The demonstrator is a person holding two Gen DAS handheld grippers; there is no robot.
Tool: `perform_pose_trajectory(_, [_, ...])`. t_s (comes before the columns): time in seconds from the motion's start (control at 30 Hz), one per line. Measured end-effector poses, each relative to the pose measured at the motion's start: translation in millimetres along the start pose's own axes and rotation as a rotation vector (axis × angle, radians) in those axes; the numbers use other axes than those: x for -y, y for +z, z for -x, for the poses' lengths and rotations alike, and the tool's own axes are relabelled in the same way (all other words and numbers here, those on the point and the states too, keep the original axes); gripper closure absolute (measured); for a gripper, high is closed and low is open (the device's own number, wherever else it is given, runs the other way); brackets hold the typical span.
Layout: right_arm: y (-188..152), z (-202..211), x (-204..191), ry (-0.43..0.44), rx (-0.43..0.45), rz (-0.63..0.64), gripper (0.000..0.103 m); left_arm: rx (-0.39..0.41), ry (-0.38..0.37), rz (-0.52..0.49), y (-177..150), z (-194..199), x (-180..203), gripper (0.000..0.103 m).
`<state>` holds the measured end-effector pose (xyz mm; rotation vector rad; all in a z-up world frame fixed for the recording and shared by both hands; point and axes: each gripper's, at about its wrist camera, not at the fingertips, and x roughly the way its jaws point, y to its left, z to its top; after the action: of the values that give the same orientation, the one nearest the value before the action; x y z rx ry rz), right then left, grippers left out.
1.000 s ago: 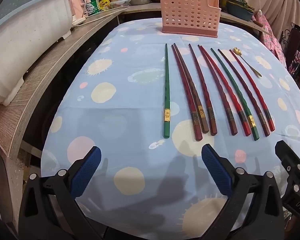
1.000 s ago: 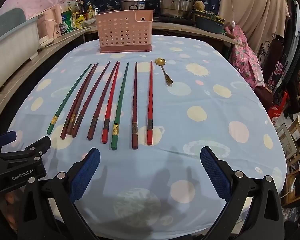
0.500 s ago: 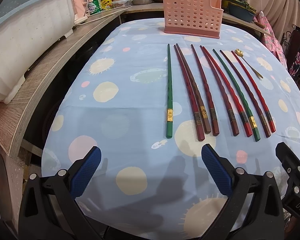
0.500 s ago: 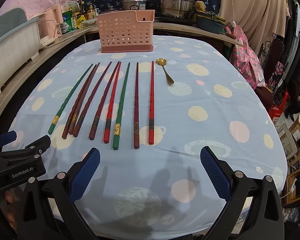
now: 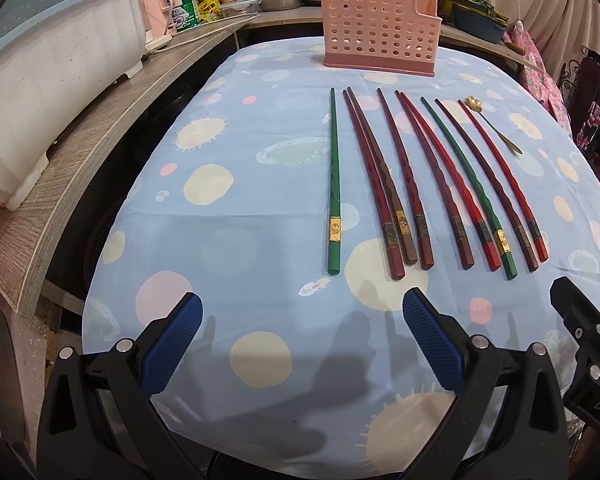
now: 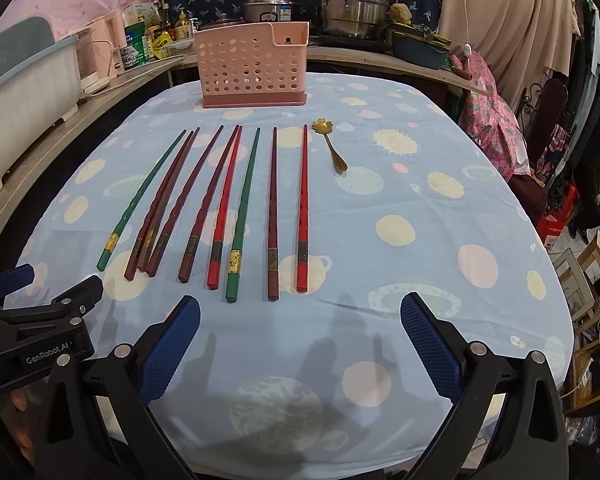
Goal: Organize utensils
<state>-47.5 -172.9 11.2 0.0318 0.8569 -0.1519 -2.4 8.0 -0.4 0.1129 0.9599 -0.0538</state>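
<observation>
On the table [image 6: 480,208], under a pale blue cloth with cream and pink spots, my whole work area lies between both cameras. Largest first: the cloth's near edge is cut off behind my own gripper frames in both views, and the fisheye rim darkens every corner. To the left runs a wooden counter [image 5: 112,128] carrying a big white tub [image 5: 48,92], only partly in frame. The back shelf clutter of steel pots [image 6: 352,4], bottles and tins is too small for me to read labels.

The pink holder [image 6: 252,68], perforated, stands upright at the table's far end; I can't see inside it from either wrist. Before it, nine chopsticks [image 6: 272,208] lie side by side, thick ends toward me: two green, the rest red or dark brown. Two brown ones near the left appear to touch or overlap; I can't tell which. The gold spoon [image 6: 332,144] lies just beside the rightmost red stick, bowl end toward the holder, apart from it.

Left gripper [image 5: 298,340]: blue pads spread wide, gripping nothing, hovering short of the stick ends. Right gripper [image 6: 300,336]: same wide spread, nothing between the pads. Each tool appears only as a cropped black edge in the other's view.
</observation>
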Motion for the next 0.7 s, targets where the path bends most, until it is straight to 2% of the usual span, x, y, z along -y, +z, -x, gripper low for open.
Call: perform_pose_trajectory(0.7, [0.1, 2.1, 8.0, 0.003, 0.011, -0.022, 0.007, 0.007, -0.006, 0.009, 0.0, 3.7, 3.1, 0.008])
